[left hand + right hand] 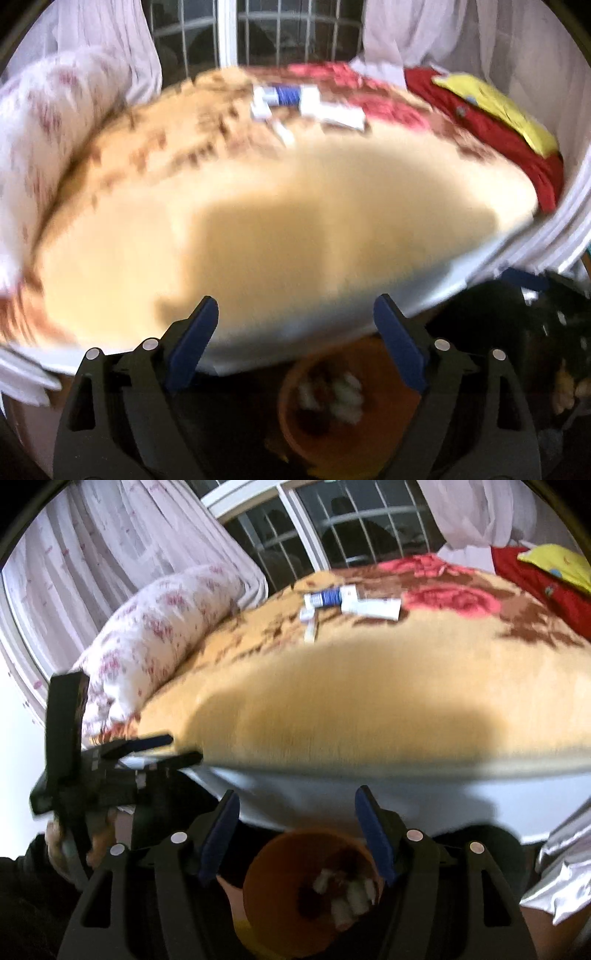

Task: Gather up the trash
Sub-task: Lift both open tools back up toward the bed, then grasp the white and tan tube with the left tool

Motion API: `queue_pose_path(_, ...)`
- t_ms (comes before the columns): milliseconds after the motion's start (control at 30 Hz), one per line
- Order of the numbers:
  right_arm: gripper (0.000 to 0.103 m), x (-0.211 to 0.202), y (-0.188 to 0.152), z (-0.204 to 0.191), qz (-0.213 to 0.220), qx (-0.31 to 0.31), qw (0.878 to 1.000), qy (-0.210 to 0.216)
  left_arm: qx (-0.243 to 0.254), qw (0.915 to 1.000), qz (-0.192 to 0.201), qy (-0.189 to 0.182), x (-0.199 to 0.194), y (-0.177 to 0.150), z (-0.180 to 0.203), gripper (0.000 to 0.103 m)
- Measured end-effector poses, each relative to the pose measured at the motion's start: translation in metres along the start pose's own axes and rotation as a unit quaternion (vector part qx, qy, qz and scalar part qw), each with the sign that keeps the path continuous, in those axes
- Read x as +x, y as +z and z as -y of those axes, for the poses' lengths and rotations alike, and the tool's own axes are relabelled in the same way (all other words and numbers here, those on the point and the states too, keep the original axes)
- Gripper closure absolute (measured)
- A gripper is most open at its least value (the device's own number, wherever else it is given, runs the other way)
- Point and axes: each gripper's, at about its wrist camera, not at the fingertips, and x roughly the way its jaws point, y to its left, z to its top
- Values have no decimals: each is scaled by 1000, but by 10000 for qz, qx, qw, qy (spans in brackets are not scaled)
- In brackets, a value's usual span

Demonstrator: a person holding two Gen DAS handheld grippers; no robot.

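Evidently both tongs, left (295, 325) and right (295, 819), hang spread and empty just above the orange bin (310, 886), seemingly to drop scraps, while remaining trash (351, 602) lies far ahead on the bed (332, 701).

Bed (332, 709) under a floral blanket (461, 602); on it a pillow (159, 635), white tubes (354, 602), red cloth (535, 579) topped by yellow cloth (557, 563).
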Motion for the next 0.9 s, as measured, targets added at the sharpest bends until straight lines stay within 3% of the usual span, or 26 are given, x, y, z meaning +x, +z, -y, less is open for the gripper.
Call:
queue_pose_path(267, 35, 13, 48, 15, 234, -64, 9997, -39, -600, 9980, -122, -140, 80, 118, -29, 18)
queue_pose_path(433, 35, 15, 65, 40, 337, 99, 9993, -159, -1170, 9926, -291, -168, 132, 163, -23, 18)
queue_pose_path(567, 32, 13, 74, 60, 399, 201, 9986, -282, -1472, 9874, -467, 331, 177, 184, -18, 20)
queue_pose_path(633, 31, 12, 76, 69, 417, 210, 9983, -349, -1667, 9813, -811, 527, 204, 186, -20, 45)
queue_pose_path(667, 31, 12, 77, 72, 417, 214, 9982, -367, -1711, 9790, -856, 705, 211, 187, -21, 45)
queue_pose_path(733, 31, 14, 78, 78, 400, 225, 9982, -387, -1620, 9804, -749, 831, 208, 191, -16, 74)
queue_pose_path(767, 31, 16, 79, 80, 383, 231, 9983, -383, -1526, 9820, -731, 839, 207, 191, -14, 81)
queue_pose_path(800, 31, 17, 79, 82, 369, 233, 9983, -377, -1450, 9834, -715, 821, 205, 190, -13, 85)
queue_pose_path(900, 31, 21, 85, 82, 342, 172, 9985, -384, -1574, 9842, -682, 444, 194, 186, -28, 86)
